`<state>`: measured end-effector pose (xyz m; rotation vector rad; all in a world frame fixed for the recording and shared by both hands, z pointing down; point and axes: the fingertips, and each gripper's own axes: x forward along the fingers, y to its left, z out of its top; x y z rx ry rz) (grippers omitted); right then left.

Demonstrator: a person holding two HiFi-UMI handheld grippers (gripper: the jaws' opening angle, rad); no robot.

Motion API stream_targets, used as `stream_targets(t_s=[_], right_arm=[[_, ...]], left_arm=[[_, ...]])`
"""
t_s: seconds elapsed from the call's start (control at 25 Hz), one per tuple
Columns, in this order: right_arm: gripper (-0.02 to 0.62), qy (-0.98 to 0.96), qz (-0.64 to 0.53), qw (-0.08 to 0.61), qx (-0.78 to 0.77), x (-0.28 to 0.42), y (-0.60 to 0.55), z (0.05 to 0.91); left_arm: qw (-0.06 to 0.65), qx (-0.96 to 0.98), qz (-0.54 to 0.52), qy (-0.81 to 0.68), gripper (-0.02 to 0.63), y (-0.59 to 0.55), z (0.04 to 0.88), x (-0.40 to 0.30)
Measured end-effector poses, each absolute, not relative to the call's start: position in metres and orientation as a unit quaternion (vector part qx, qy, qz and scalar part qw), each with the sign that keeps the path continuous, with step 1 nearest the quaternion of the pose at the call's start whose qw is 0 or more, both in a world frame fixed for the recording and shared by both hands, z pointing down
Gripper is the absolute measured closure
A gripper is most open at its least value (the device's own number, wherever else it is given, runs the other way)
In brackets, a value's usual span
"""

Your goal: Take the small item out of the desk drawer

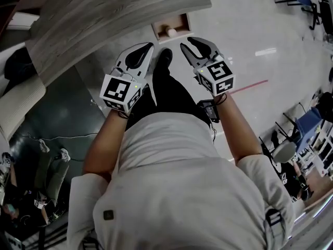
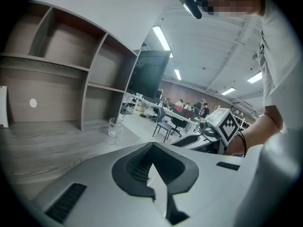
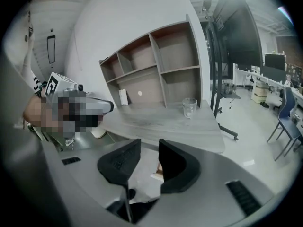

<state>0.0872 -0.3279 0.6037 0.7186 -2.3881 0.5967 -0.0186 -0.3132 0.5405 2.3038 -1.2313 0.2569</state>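
In the head view a small wooden drawer [image 1: 183,21] stands pulled out from under the grey wood-grain desk [image 1: 104,14]. A small white round item [image 1: 171,33] lies inside it. My left gripper [image 1: 150,46] hovers just below and left of the drawer, jaws shut with nothing in them; its own view shows the tips [image 2: 152,144] meeting. My right gripper [image 1: 187,42] hangs just right of the drawer with its jaws apart and nothing between the pads [image 3: 175,167]. Neither gripper touches the drawer or the item.
A clear glass [image 3: 189,108] stands on the desk near its edge, in front of an open shelf unit [image 3: 156,65]. A dark screen on a stand [image 3: 236,41] is beside the desk. My dark shoe [image 1: 165,56] is on the floor between the grippers. Office chairs [image 1: 307,124] stand at the right.
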Motion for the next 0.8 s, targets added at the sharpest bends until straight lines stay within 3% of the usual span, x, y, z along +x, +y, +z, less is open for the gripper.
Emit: stream_targets(t_s=[0.8], right_arm=[[0.411,-0.854,0.297,0.339,0.261,0.082,-0.358,0.743]], left_arm=[[0.255,0.849,0.175,-0.428,0.594,-0.351,0.664,-0.015]])
